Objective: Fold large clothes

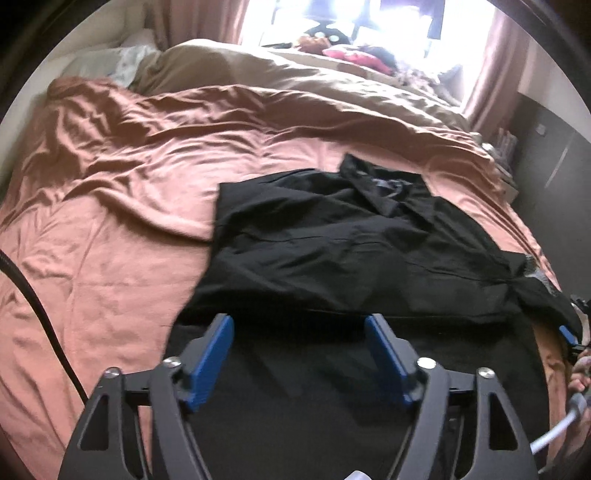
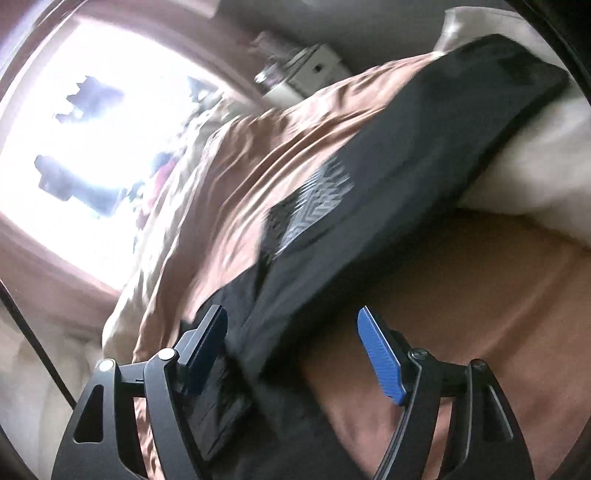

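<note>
A large black garment (image 1: 332, 240) lies partly folded on the salmon bed sheet (image 1: 110, 221), with its collar end rumpled at the far side. My left gripper (image 1: 299, 328) hovers over its near hem, open, blue pads wide apart and nothing pinched. In the blurred, tilted right wrist view the same black garment (image 2: 406, 166) runs diagonally and shows a grey zigzag print (image 2: 317, 199). My right gripper (image 2: 291, 317) stands open above the garment's edge, its pads clear of the cloth. A bit of the right gripper (image 1: 567, 332) shows at the garment's right corner.
A tan duvet (image 1: 295, 74) is bunched across the far half of the bed below a bright window (image 1: 351, 22). Pillows (image 1: 122, 62) lie far left. Dark furniture (image 1: 554, 155) stands beside the bed on the right. A black cable (image 1: 44, 314) hangs at the left. A white pillow (image 2: 535, 166) sits near the garment.
</note>
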A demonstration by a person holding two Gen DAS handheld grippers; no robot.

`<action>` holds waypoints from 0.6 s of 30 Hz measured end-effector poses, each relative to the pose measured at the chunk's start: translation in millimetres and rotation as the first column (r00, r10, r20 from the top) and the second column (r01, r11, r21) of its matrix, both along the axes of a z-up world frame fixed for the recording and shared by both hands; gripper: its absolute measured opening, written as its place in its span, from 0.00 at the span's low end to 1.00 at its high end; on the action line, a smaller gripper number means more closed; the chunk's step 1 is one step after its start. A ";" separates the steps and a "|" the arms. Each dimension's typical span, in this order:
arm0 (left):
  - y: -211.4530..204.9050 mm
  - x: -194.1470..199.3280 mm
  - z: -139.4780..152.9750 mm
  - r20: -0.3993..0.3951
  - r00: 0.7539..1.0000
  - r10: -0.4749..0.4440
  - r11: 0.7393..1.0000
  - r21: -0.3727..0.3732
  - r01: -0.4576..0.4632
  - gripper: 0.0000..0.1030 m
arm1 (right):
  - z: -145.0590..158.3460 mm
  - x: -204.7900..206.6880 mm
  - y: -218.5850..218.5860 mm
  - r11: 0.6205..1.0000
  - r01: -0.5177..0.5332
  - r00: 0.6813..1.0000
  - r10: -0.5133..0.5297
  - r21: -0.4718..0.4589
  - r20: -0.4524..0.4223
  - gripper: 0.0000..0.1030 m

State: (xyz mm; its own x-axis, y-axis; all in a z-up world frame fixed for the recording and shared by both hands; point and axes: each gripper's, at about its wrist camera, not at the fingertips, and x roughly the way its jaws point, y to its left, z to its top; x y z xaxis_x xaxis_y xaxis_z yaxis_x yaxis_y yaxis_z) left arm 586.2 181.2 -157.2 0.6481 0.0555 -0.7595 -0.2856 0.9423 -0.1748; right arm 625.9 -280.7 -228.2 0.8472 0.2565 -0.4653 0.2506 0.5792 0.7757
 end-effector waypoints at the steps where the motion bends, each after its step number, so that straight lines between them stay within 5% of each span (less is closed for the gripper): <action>1: -4.8 0.8 1.3 0.006 1.000 -0.008 1.000 0.002 0.008 0.75 | -4.2 -2.4 -8.2 1.000 0.025 1.000 -0.025 0.013 -0.003 0.70; 4: -15.7 4.3 1.8 0.019 1.000 -0.018 1.000 -0.006 0.018 0.76 | -13.7 -8.7 -24.1 0.996 0.079 0.997 -0.079 0.046 -0.008 0.69; 9: -33.0 15.0 -5.6 0.005 0.999 -0.040 0.999 -0.015 0.040 0.76 | -18.6 -3.7 -35.3 0.992 0.110 0.994 -0.111 0.066 0.022 0.53; 13: -38.5 20.2 -12.1 -0.004 0.999 -0.046 0.999 -0.018 0.046 0.76 | -31.2 3.9 -35.5 0.989 0.119 0.991 -0.124 0.090 0.044 0.10; 18: -37.0 19.0 -18.5 -0.014 0.999 -0.040 0.998 -0.044 0.039 0.76 | -13.1 1.0 -14.0 0.995 0.100 0.989 -0.100 0.010 0.112 0.02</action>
State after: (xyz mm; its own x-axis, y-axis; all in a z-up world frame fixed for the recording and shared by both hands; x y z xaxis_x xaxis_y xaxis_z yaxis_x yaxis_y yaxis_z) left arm 605.1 144.2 -175.7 0.6381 -0.0036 -0.7699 -0.2512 0.9443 -0.2125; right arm 626.9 -294.7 -241.3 0.9156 0.1696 -0.3647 0.2181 0.5524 0.8045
